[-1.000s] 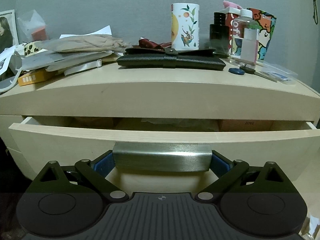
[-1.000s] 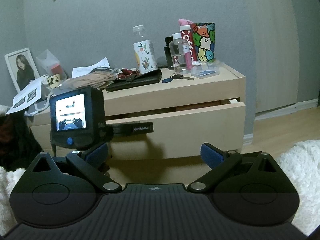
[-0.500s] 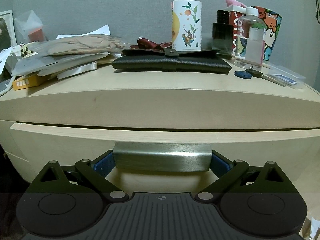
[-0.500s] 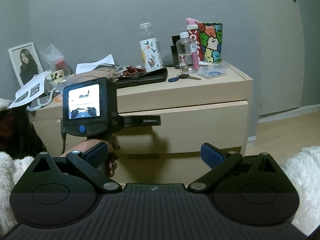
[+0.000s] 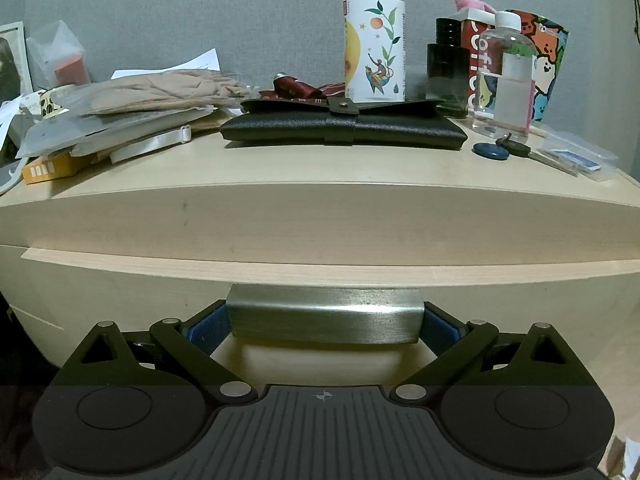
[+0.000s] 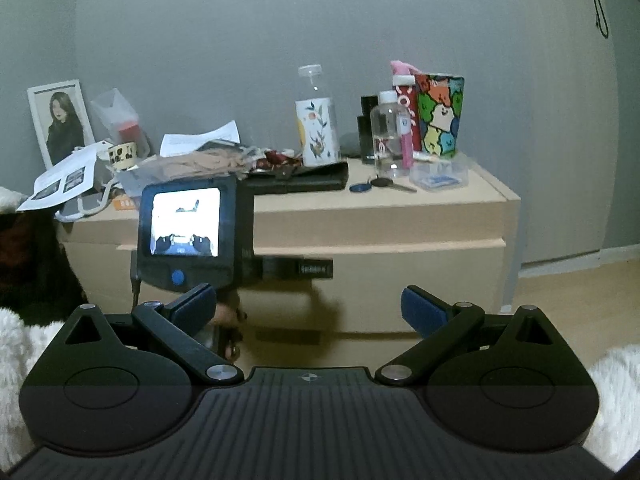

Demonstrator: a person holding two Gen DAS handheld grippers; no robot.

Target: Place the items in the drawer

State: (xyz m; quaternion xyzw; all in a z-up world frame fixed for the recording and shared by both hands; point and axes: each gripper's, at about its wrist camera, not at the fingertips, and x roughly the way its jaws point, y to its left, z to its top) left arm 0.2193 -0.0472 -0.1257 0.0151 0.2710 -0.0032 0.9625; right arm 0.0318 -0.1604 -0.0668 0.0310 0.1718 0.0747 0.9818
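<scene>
Grips the handle (image 5: 324, 312) of the drawer (image 5: 120, 292) with the left claw (image 5: 322, 322), one blue pad pressed against each end of the metal bar. Shows the drawer front pushed in close under the dresser (image 5: 320, 216) top, with only its upper edge standing slightly proud and nothing of the inside on view. Seen from the right wrist, shows the left claw's lit screen in front of the drawer, with a hand (image 6: 228, 320) partly visible under it.

Holds the right claw (image 6: 310, 305) spread wide and empty, well back from the dresser, above the floor between patches of white rug (image 6: 616, 392).

On the dresser top, finds a black wallet (image 5: 344, 130) lying flat near the middle, strap snapped across it. Behind it, touching or just beside, has a tall bottle (image 5: 375, 48) with a leaf print standing upright. To the right, has a dark flask (image 5: 447, 68), a clear bottle (image 5: 506, 80) with a white cap, a red carton (image 5: 474, 36) and a cartoon-print pouch (image 5: 548, 60) crowded near the wall. In front of the clear bottle, has keys (image 5: 504, 148) with a blue fob, and just beside them a clear box (image 5: 576, 156). On the left, carries a loose pile (image 5: 132, 108) of packets and papers, reaching to the wallet's end. Farther left, leans a framed photo (image 6: 60, 120) against the wall.
</scene>
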